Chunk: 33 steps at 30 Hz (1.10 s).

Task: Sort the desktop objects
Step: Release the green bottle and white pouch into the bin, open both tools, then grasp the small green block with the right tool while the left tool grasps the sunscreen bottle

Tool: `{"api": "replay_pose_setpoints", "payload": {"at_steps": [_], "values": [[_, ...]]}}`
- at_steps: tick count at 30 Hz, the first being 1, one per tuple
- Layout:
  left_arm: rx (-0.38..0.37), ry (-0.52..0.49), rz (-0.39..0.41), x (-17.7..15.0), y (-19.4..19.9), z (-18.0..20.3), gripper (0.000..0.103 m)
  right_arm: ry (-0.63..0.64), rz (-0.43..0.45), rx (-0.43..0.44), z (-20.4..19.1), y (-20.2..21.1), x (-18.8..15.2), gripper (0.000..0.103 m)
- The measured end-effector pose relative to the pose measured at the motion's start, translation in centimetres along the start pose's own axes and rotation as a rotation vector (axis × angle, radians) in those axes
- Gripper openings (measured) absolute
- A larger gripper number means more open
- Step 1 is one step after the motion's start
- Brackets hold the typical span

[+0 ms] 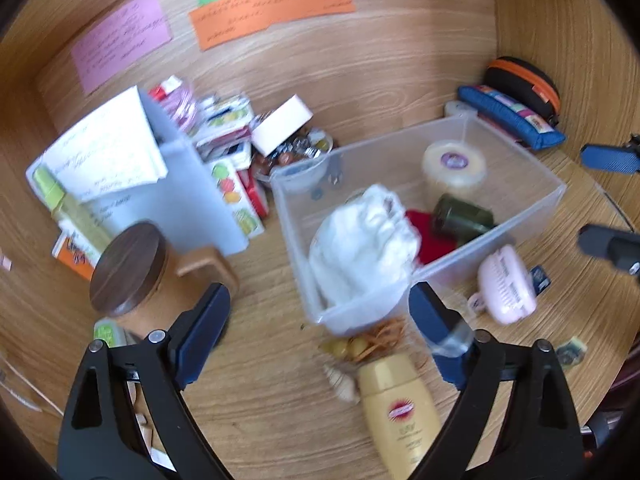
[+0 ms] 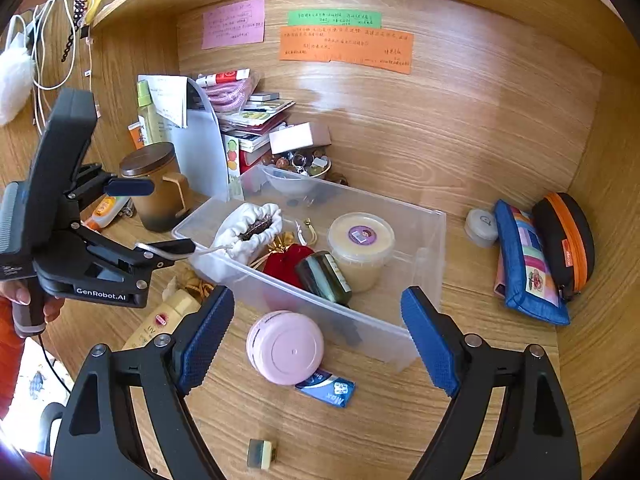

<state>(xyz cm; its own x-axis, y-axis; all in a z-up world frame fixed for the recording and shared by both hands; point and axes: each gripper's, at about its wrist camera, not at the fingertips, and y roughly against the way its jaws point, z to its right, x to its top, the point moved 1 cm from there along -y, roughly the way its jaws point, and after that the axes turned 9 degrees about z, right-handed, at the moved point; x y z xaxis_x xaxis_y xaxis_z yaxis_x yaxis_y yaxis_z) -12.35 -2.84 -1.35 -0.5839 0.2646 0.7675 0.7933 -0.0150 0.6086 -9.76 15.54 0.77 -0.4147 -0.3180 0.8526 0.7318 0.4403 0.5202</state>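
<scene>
A clear plastic bin (image 2: 424,240) (image 1: 552,196) stands mid-desk. It holds a white drawstring pouch (image 2: 244,236) (image 1: 360,248), a red pouch (image 2: 286,264), a dark green bottle (image 2: 326,276) (image 1: 460,216) and a lidded tub (image 2: 360,244) (image 1: 454,166). My left gripper (image 1: 320,316) (image 2: 160,216) is open and empty, just off the bin's near-left corner, above a gold lotion bottle (image 1: 396,408) (image 2: 160,320). My right gripper (image 2: 318,332) is open and empty over a round pink case (image 2: 285,347) (image 1: 506,284) in front of the bin.
A lidded mug (image 2: 156,184) (image 1: 132,272), a white file holder (image 2: 200,148) and stacked boxes stand at back left. A blue pencil pouch (image 2: 528,268) and a black-orange case (image 2: 568,240) lie right. A blue card (image 2: 328,390) and a small eraser (image 2: 260,454) lie in front.
</scene>
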Motion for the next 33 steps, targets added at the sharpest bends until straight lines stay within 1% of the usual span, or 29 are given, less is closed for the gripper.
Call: {"api": "replay_pose_setpoints", "payload": {"at_steps": [2, 4, 5, 7, 9, 14, 20, 24, 25, 28, 29, 32, 33], "values": [[0.012, 0.019, -0.003, -0.6, 0.2, -0.6, 0.092, 0.001, 0.006, 0.0, 0.0, 0.3, -0.2, 0.084], [0.012, 0.06, 0.002, -1.3, 0.7, -1.5, 0.092, -0.006, 0.006, 0.007, 0.1, 0.4, -0.3, 0.084], [-0.007, 0.088, 0.009, -1.5, 1.0, -1.9, 0.093, -0.011, 0.006, 0.011, 0.1, 0.3, -0.4, 0.084], [-0.075, 0.148, 0.009, -2.2, 1.5, -2.5, 0.094, -0.024, 0.002, 0.016, 0.2, 0.2, -0.7, 0.084], [-0.111, 0.172, 0.018, -2.8, 2.1, -2.6, 0.094, -0.039, -0.005, 0.021, 0.3, 0.0, -0.9, 0.084], [-0.158, 0.189, 0.013, -4.5, 3.1, -2.0, 0.095, -0.077, -0.022, 0.025, 0.9, 0.2, -2.1, 0.084], [-0.181, 0.219, -0.015, -6.7, 3.0, -1.0, 0.095, -0.129, -0.018, 0.017, 1.3, 1.3, -4.2, 0.084], [-0.191, 0.208, -0.033, -8.0, 2.8, 0.4, 0.095, -0.144, -0.017, 0.003, 0.7, 1.9, -6.1, 0.083], [-0.195, 0.207, -0.042, -8.3, 2.6, 0.8, 0.095, -0.147, -0.018, 0.0, 0.6, 2.0, -6.6, 0.082], [-0.203, 0.209, -0.057, -9.0, 2.2, 1.6, 0.095, -0.162, -0.028, 0.008, 0.1, 2.2, -8.0, 0.082], [-0.205, 0.212, -0.06, -9.2, 2.1, 1.8, 0.095, -0.164, -0.032, 0.012, -0.1, 2.2, -8.5, 0.081], [-0.211, 0.221, -0.067, -9.7, 1.8, 2.3, 0.095, -0.15, -0.053, 0.021, -0.9, 2.2, -9.9, 0.069], [-0.21, 0.224, -0.067, -9.8, 1.8, 2.5, 0.095, -0.148, -0.059, 0.029, -1.1, 2.1, -10.2, 0.063]]}}
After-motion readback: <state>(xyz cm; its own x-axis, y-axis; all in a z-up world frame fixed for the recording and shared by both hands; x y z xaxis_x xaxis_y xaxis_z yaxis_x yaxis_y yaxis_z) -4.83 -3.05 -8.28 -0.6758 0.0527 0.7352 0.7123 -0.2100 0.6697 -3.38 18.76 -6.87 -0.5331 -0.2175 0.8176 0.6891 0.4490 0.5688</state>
